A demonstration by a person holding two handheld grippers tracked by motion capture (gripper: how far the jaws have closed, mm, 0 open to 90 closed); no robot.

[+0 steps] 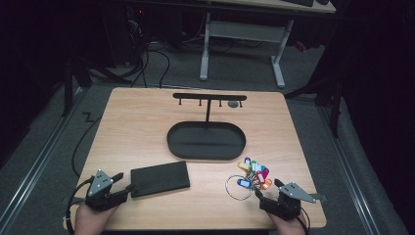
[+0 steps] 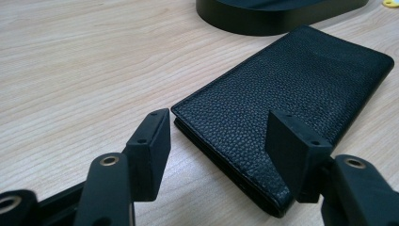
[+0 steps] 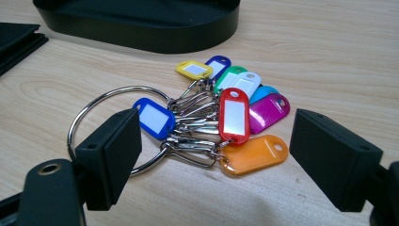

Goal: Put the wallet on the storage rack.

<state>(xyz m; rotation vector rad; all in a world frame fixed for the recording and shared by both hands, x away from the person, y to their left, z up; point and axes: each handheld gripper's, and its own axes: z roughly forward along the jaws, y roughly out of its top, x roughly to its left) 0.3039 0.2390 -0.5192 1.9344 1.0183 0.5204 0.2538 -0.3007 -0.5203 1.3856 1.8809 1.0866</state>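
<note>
The left claw (image 2: 219, 141) stands wide open and holds nothing; the near corner of the black wallet (image 2: 291, 99) lies flat on the bench (image 2: 70, 61) just between its jaws, not touched. The right claw (image 3: 214, 160) is also wide open and empty, and the bunch of coloured key tags (image 3: 233, 110) on its metal ring (image 3: 94, 101) lies just ahead of it, near the black tray (image 1: 206, 142).
</note>
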